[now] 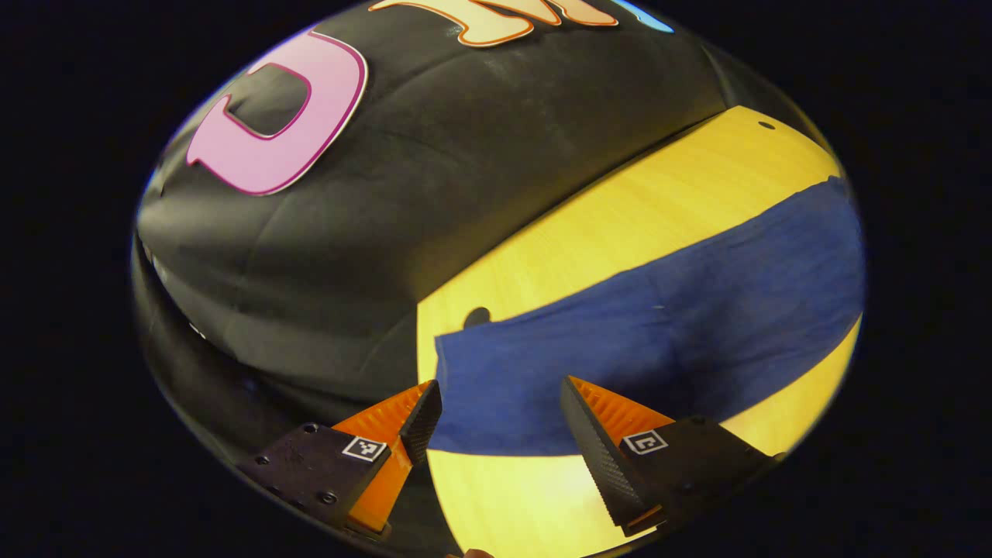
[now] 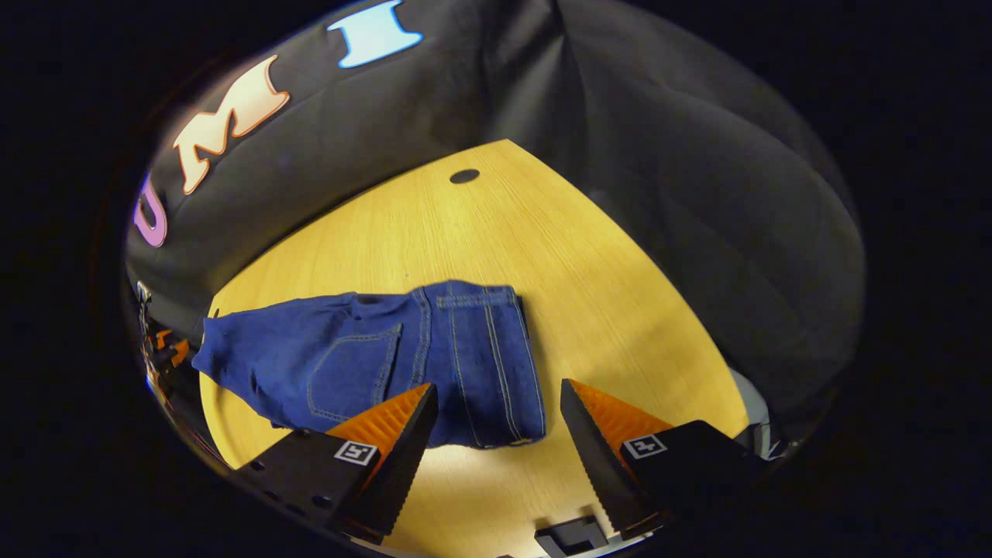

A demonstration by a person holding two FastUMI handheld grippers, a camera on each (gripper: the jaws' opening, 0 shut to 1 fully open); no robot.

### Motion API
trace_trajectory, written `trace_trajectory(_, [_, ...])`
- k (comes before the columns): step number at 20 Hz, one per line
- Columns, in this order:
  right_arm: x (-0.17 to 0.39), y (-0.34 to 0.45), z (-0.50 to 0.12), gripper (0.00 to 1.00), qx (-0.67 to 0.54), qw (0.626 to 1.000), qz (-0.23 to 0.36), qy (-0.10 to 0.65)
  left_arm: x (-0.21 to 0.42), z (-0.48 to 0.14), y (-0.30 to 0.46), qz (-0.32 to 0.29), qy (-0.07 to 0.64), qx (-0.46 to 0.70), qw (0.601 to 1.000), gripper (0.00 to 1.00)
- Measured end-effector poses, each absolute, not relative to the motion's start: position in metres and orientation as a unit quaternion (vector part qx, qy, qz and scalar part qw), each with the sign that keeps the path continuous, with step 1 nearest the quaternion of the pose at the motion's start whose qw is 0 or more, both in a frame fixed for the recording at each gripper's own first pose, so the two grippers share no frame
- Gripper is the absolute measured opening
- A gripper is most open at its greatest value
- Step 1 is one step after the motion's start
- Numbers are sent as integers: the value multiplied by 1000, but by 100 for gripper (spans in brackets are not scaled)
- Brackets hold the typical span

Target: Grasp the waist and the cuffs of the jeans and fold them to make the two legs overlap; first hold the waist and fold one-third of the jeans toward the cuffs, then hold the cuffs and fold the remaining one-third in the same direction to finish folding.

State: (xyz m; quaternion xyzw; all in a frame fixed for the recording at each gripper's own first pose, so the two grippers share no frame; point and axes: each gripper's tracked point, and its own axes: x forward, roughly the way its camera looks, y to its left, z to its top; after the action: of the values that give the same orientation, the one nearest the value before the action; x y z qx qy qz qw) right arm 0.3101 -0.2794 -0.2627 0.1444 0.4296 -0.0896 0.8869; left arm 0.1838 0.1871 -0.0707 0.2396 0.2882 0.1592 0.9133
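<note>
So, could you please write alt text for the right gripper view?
Blue jeans lie on a wooden table, waist end nearest the camera. The right gripper hovers open just above that end, touching nothing.

light: bright glare on near table (image 2: pixel 465 480) — dim surroundings | focus: sharp | edges: strong fisheye bending

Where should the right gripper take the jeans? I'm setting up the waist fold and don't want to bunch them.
Likely the waist end of the jeans, at its near corner by the stitched seams. They lie flat on the table, and the right gripper hangs above that edge, jaws open, so come straight down.
</note>
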Motion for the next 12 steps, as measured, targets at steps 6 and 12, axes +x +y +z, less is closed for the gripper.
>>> trace_trajectory(6, [301, -275, -284, 99, 162, 882, -72, 437, 138, -106, 129, 164, 287, 146, 932, 95])
trace_trajectory(12, [303, -268, -289, 92, 165, 884, -49, 435, 106, -105, 122, 201, 283, 116, 931, 95])
